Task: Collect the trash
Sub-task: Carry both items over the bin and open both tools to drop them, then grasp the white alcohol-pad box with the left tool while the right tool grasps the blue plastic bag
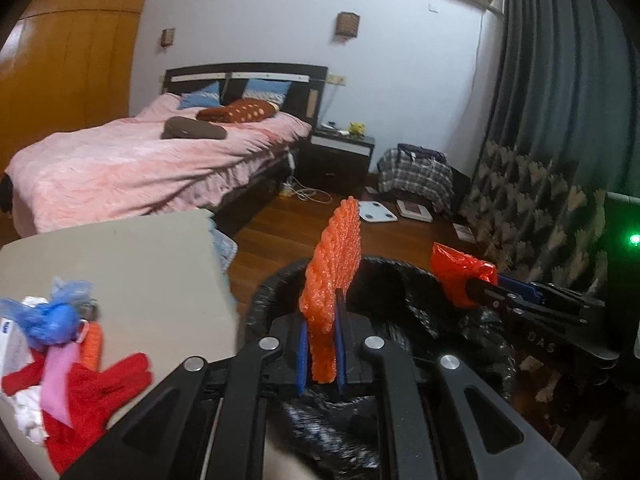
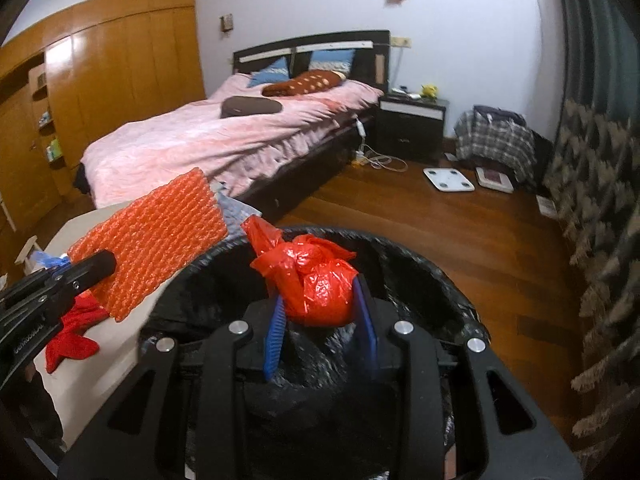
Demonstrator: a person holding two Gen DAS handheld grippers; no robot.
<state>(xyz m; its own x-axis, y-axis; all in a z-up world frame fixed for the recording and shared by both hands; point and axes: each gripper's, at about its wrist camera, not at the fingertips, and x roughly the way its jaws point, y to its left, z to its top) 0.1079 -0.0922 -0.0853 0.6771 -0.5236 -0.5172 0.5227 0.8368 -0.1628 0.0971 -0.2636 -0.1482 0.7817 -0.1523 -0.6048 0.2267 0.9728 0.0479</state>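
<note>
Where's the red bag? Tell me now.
The red bag is clamped in the right gripper, above the black-lined bin, right of the bubble wrap.

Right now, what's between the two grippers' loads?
In the right wrist view, only the bin's black-lined opening separates the orange bubble wrap from the red bag.

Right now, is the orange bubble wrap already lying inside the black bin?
No, the left tool holds the bubble wrap upright above the rim of the bin.
</note>
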